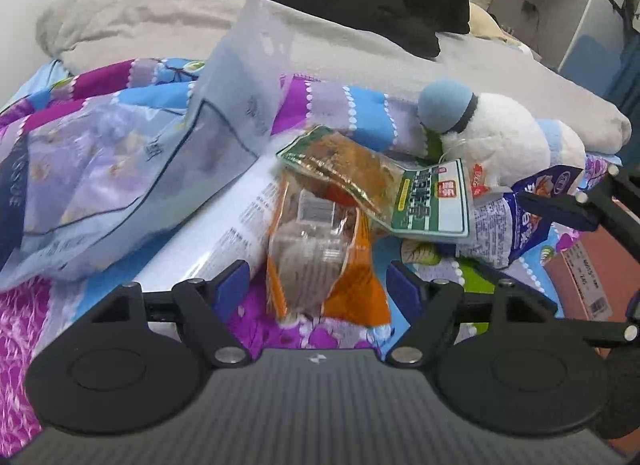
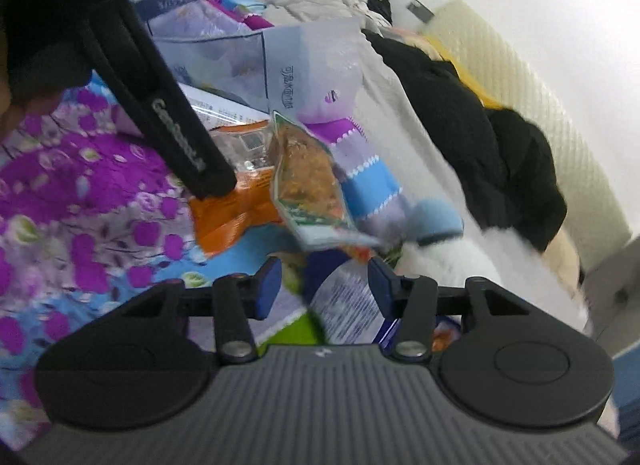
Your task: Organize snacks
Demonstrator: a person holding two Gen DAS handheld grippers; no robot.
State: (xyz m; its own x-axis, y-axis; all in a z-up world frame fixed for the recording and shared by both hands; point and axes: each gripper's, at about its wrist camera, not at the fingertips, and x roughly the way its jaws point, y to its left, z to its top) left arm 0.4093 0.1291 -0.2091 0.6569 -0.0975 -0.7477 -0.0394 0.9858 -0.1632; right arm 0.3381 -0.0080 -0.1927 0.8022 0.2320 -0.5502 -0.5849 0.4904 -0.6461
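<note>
- Much of the heap on the bed [image 1: 312,335] is hard to read: the right wrist view is blurred, and the print on every packet is too small or smeared for me to make out.
- The orange packet [image 1: 344,265] lies in front of my left fingers [image 1: 320,285], its far end tucked under the green packet [image 1: 400,193]; through its clear middle I can see a barcode and pale contents I cannot identify.
- My left fingers are spread wide, one on each side of the orange packet's near end; whether they touch it I cannot tell.
- The green packet rests tilted across the orange one, showing orange-brown food through its window.
- A blue and white packet [image 1: 504,221] lies to the right, partly hidden under the green packet and the white plush toy [image 1: 504,137].
- In the right wrist view that blue and white packet [image 2: 344,305] sits between my right fingers [image 2: 324,285], which are spread apart and not pressing it, its lower end cut off by the gripper body.
- A pale blue plastic bag [image 1: 120,169] covers the left of the heap, lying over a white box [image 1: 212,241].
- The left gripper's black arm crosses the right wrist view and hides part of the orange packet [image 2: 236,209].
</note>
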